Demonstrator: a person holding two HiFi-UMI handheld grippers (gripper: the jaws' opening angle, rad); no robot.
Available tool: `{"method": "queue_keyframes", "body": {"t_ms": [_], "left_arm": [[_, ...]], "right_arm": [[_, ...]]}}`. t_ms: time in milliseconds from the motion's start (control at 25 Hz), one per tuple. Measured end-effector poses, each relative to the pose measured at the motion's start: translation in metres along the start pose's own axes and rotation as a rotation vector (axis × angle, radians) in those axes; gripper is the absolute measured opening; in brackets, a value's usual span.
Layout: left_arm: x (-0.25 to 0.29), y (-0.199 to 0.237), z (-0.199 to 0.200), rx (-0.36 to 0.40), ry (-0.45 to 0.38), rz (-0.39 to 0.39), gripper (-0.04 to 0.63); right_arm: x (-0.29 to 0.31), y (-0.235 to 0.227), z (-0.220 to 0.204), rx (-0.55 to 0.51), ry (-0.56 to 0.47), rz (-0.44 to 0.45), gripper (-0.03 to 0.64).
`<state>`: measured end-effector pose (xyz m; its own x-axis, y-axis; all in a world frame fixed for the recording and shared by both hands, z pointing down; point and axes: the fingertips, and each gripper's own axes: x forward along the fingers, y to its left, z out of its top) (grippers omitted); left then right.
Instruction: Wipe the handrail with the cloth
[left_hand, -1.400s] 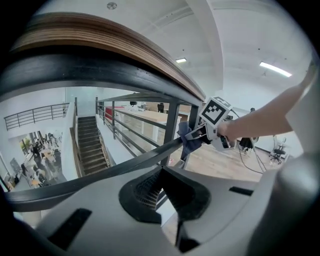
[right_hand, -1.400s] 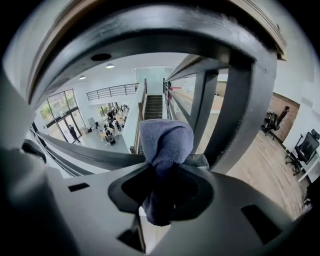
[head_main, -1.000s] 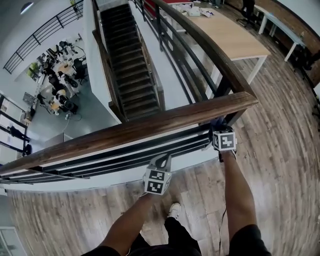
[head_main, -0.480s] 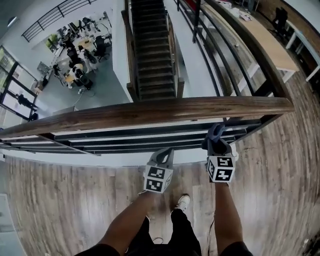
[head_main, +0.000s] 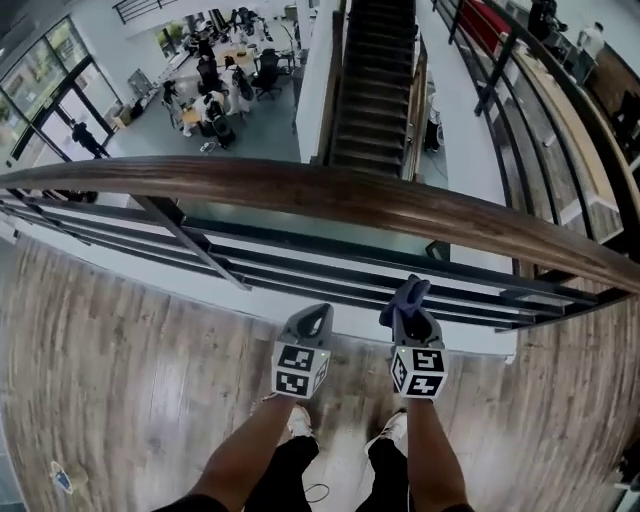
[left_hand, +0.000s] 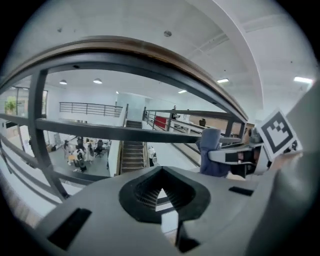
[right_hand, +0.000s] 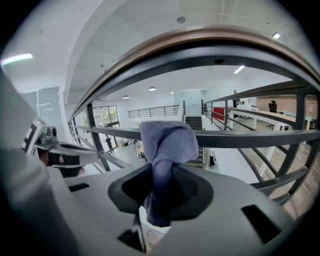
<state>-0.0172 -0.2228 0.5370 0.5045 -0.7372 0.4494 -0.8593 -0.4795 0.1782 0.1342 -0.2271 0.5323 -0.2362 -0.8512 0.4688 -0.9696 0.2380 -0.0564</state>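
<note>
While the person is standing on the plank floor (head_main: 120, 380) of an upper landing, the wooden handrail (head_main: 330, 195) is running across the whole head view and dipping toward its right end. Dark metal bars (head_main: 300, 270) are lying beneath it, with a hall far below showing through them.

Both tools are hovering on the person's side of the railing, under the handrail's wooden top and apart from it. The left tool (head_main: 310, 325) is pointing at the bars with its jaws pressed together on nothing. The right tool (head_main: 408, 318), just beside it, is pinching the grey-blue cloth (head_main: 408, 295). The cloth's bunched end is standing up beyond the jaws, level with a bar; whether it is brushing that bar cannot be told.

Progress, as a judgement: no wiping contact is being made now, and the wood is showing no mark of which stretches are done. The visible length is therefore reading as work remaining, and the cloth is needing to be raised onto the wood and drawn along it.
</note>
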Motion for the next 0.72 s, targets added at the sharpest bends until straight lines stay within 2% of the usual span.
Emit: {"method": "queue_keyframes", "body": {"t_ms": [80,200,320,440,600,720], "left_arm": [[-0.016,0.063,-0.029,0.001,-0.009,0.060,-0.002],[-0.041,0.135,-0.061,0.007,-0.026,0.140,-0.002],[-0.063,0.194,-0.097,-0.038,-0.083,0.226,-0.002],[-0.073,0.235,-0.142,-0.045,-0.118,0.294,-0.002],[-0.082,0.271,-0.159,-0.051,-0.199,0.399,-0.002],[-0.093,0.294,-0.181,-0.079,-0.247,0.449,-0.002]], "right_arm": [[0.037,0.056,-0.014,-0.049,-0.010,0.052,0.101],[0.080,0.132,-0.023,-0.083,-0.041,0.135,0.103],[0.121,0.207,-0.035,-0.100,-0.104,0.239,0.103],[0.162,0.268,-0.056,-0.120,-0.154,0.337,0.101],[0.203,0.325,-0.044,-0.204,-0.198,0.439,0.103],[0.232,0.364,-0.041,-0.215,-0.200,0.479,0.101]]}}
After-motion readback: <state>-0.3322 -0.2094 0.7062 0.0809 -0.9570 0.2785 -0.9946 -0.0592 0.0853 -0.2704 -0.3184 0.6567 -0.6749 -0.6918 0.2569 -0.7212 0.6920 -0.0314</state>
